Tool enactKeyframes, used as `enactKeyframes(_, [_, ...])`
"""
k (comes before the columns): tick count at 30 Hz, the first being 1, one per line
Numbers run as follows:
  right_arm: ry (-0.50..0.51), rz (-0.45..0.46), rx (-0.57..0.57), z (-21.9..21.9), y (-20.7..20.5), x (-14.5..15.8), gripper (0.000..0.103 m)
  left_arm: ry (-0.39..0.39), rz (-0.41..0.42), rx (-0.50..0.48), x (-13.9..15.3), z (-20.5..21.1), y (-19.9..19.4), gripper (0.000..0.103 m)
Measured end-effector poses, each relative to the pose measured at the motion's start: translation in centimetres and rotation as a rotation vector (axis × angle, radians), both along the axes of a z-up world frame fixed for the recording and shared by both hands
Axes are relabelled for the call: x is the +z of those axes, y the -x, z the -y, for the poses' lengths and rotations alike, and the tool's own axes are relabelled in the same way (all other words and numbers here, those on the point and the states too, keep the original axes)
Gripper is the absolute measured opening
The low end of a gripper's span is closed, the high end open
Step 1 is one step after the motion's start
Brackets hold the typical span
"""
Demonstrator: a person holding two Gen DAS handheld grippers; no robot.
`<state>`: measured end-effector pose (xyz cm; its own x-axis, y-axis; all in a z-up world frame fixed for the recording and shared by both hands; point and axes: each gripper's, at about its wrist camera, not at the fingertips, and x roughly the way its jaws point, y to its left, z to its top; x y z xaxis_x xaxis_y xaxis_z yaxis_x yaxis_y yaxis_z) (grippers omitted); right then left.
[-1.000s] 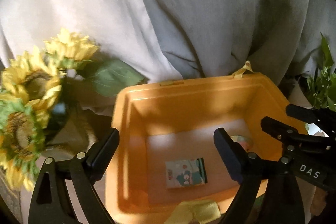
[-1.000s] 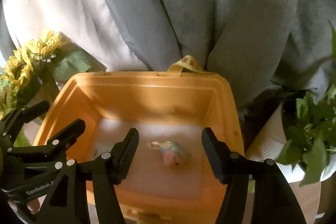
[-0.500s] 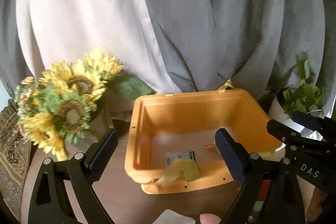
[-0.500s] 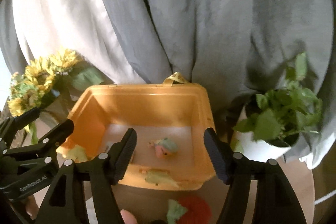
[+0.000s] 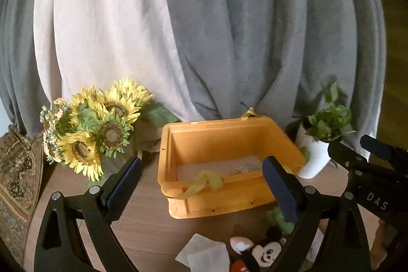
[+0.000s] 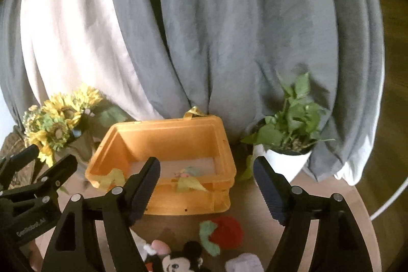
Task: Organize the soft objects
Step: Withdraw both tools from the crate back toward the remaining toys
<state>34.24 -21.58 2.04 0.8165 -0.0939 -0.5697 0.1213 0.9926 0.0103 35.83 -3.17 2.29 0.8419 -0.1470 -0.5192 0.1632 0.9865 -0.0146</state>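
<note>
Right wrist view: my right gripper (image 6: 206, 185) empty, jaws opening, between placements; next I reach the mouse plush (image 6: 178, 263) for the orange bin (image 6: 163, 129).

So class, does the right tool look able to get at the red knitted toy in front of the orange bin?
Probably yes: the red knitted toy lies uncovered on the table, and the right tool, jaws opening and empty, has nothing between.
</note>
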Motion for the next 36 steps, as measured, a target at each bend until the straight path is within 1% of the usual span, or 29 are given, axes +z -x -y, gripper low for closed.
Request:
enactKeyframes(7, [0.023, 0.056, -0.071, -0.1, 4.4, 1.1, 0.077, -0.01, 0.045, -0.014, 0.6, 0.2, 3.4, 0.098])
enactKeyframes(12, [0.033, 0.09, -0.088, 0.6, 6.3, 1.5, 0.077, -0.009, 0.059, -0.004, 0.6, 1.0, 5.5, 0.098])
enactKeyframes(15, [0.028, 0.102, -0.063, 1.4, 7.1, 1.5, 0.077, 0.004, 0.058, 0.014, 0.6, 1.7, 6.7, 0.098])
enactKeyframes(18, [0.022, 0.095, -0.027, 2.2, 7.6, 1.4, 0.077, 0.019, 0.053, 0.027, 0.5, 2.5, 7.8, 0.098])
enactKeyframes(22, [0.007, 0.099, 0.016, 3.7, 8.3, 1.0, 0.077, 0.014, 0.066, 0.068, 0.2, 3.8, 9.5, 0.098])
enactKeyframes(28, [-0.016, 0.092, 0.076, 6.0, 9.2, -0.1, 0.077, 0.017, 0.062, 0.099, -0.8, 6.0, 11.6, 0.098])
enactKeyframes(32, [-0.009, 0.094, 0.102, 7.0, 9.8, -0.9, 0.077, -0.01, 0.081, 0.119, -1.9, 7.5, 13.2, 0.098])
enactKeyframes(36, [-0.014, 0.082, 0.132, 8.1, 10.3, -2.1, 0.077, -0.036, 0.078, 0.132, -3.0, 8.6, 14.3, 0.098])
